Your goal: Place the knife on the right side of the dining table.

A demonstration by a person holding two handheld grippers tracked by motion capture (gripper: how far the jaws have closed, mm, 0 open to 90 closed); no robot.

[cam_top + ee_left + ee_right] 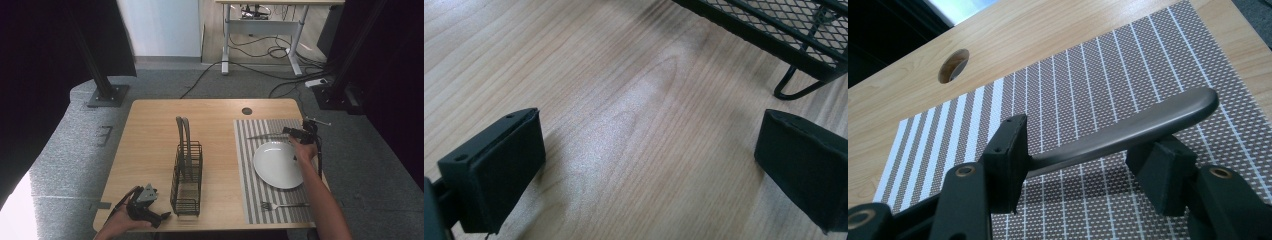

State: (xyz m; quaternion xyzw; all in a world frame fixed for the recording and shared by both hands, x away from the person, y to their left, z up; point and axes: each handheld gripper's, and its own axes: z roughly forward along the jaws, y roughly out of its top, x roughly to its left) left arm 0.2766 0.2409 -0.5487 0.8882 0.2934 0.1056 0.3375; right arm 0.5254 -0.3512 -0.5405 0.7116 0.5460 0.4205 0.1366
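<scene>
Knife (264, 135) is lying along the striped placemat's (245, 165) far edge beyond the plate (278, 164); we're holding the right gripper (1088, 165) with its jaws around the handle, not visibly clamped, probably for placing. Left gripper (649, 165) is resting spread wide, empty, beside the wire caddy (187, 175).

Handheld two-jaw grippers, matte black.
Left gripper (150, 212): grey three-cornered top plate, thick rectangular pads (499, 175) with small screw holes. Right gripper (299, 133): trailing black cable (319, 159), brass-coloured pivot pins; bare forearms, no sleeves visible.
</scene>
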